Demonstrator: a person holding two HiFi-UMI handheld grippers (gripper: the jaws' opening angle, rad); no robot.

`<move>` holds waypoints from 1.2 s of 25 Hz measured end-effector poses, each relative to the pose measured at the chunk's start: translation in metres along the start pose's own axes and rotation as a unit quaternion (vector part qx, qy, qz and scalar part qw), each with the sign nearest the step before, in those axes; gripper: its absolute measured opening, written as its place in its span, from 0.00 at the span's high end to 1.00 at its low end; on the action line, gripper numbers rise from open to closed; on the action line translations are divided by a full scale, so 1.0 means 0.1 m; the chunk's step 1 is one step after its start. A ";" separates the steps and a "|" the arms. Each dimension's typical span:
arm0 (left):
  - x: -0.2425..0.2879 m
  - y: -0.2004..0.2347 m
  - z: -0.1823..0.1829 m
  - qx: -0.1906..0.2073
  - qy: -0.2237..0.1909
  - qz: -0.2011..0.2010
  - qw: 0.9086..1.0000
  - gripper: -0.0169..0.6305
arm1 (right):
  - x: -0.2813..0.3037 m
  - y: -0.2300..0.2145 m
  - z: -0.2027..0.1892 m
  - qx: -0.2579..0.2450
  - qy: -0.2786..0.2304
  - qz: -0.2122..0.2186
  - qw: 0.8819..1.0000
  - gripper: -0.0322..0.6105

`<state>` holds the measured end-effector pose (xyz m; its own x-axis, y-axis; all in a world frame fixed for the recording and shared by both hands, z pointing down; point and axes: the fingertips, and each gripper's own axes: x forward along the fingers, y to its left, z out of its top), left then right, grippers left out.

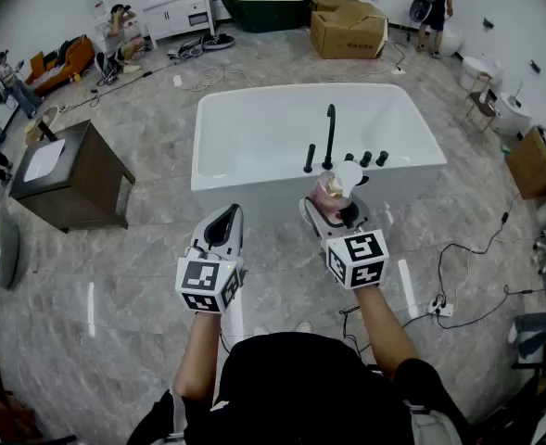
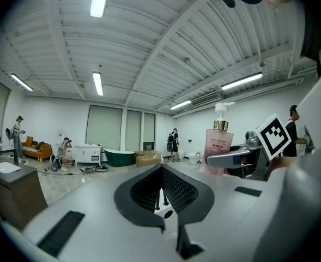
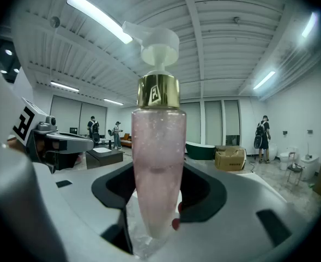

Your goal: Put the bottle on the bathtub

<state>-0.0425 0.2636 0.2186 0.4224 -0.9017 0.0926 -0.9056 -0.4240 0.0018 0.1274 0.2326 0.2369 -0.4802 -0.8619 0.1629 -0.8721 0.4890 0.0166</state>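
A pink pump bottle [image 1: 336, 187] with a gold collar and a white pump head stands upright in my right gripper [image 1: 339, 208], which is shut on its lower body. It hangs just in front of the near rim of the white bathtub [image 1: 254, 100], below the black faucet [image 1: 330, 133]. In the right gripper view the bottle [image 3: 157, 168] fills the middle between the jaws of the right gripper [image 3: 157, 214]. My left gripper [image 1: 223, 221] is shut and holds nothing, to the left of the bottle, short of the tub's front wall. The left gripper view shows the bottle [image 2: 218, 146] at right.
A brown cabinet [image 1: 73, 174] with a white basin stands left of the tub. Behind it are a cardboard box [image 1: 349, 30], a dark green tub [image 1: 263, 9] and a white vanity [image 1: 180, 12]. A person [image 1: 435, 3] stands far back right. Cables and a power strip [image 1: 437, 309] lie at right.
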 end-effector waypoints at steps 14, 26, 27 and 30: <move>0.11 -0.38 -0.07 -0.013 0.014 0.010 1.000 0.95 | -0.15 -0.24 -0.11 0.015 -0.007 0.025 1.000 0.58; 0.04 -0.79 -0.21 -0.011 0.015 0.022 1.000 0.95 | -0.48 -0.47 -0.30 0.013 -0.008 0.036 0.999 0.58; 0.04 -0.81 -0.21 -0.011 0.015 0.023 1.000 0.95 | -0.49 -0.48 -0.30 0.014 -0.009 0.038 0.999 0.58; 0.06 -0.85 -0.20 -0.007 0.017 0.020 1.000 0.95 | -0.52 -0.51 -0.30 0.014 -0.010 0.039 0.999 0.58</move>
<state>0.0362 0.2962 0.2391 0.3836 -0.9147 0.1273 -0.9227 -0.3853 0.0119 0.1992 0.2562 0.2570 -0.5479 -0.8242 0.1430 -0.8345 0.5506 -0.0238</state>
